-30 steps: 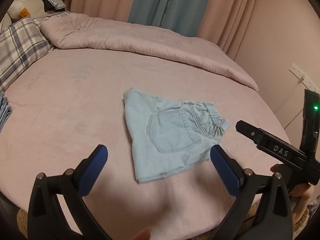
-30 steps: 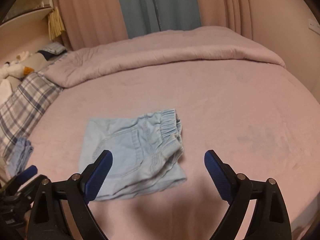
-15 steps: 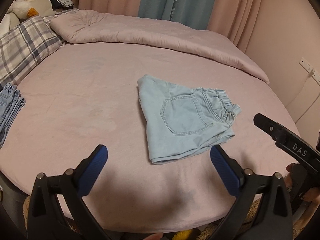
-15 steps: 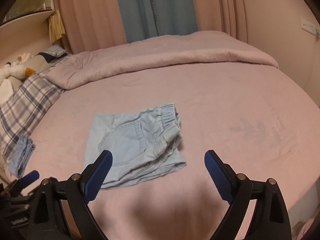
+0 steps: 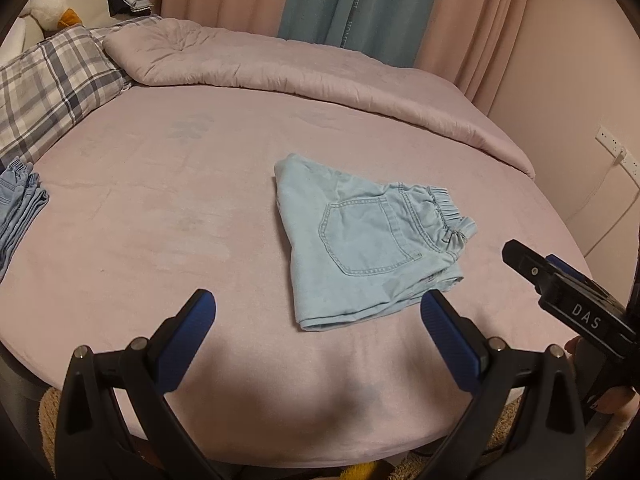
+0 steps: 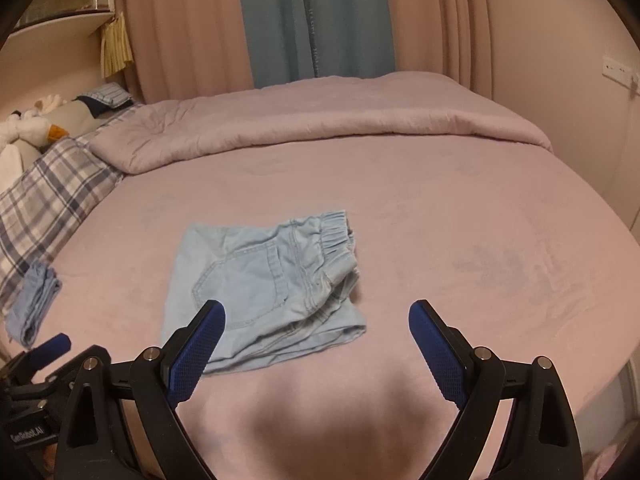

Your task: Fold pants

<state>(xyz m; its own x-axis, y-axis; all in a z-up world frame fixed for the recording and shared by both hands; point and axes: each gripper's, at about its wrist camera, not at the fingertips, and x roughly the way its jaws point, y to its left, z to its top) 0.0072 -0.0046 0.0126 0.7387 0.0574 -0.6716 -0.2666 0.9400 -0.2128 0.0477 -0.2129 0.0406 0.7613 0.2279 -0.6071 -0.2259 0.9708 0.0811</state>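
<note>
left gripper [image 5: 318, 316] hovering, jaws spread wide, gripping nothing | right gripper [image 6: 316, 322] hovering, jaws spread wide, gripping nothing | denim shorts [image 5: 370, 236] lying folded on bed [image 5: 160, 208]

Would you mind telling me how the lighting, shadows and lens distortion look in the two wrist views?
Left wrist view: dim, warm light; strong fisheye bends the bed edge into a curve; a soft shadow falls below the open left gripper; the folded pants are sharp. Right wrist view: same warm cast, dark corners, a shadow under the open right gripper; no glare.
</note>
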